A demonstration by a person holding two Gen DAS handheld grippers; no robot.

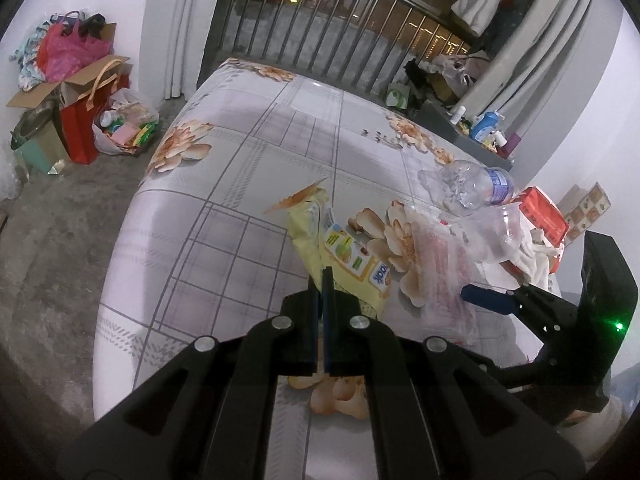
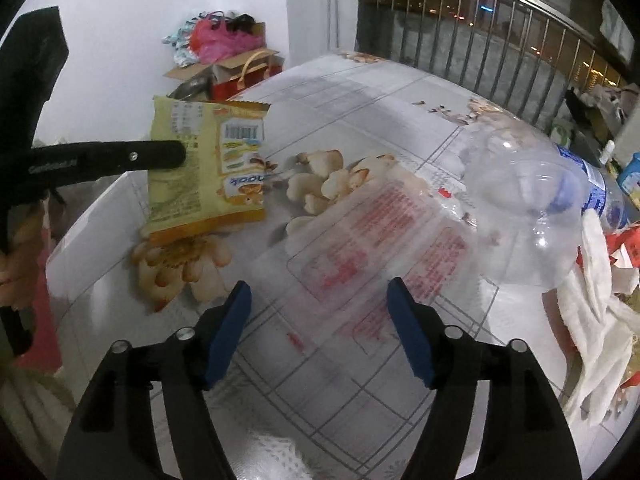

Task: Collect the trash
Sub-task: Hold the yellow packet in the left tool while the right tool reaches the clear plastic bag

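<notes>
My left gripper is shut on a yellow snack wrapper and holds it just above the table; it also shows in the right wrist view, pinched by the left gripper. My right gripper is open and empty, hovering over a clear plastic sleeve with red print; the right gripper also shows in the left wrist view. A clear plastic cup and a crushed clear bottle lie to the right.
The table wears a grey checked cloth with flowers. White tissues and red packaging lie at the right edge. Bags and boxes stand on the floor at left. A railing is behind the table.
</notes>
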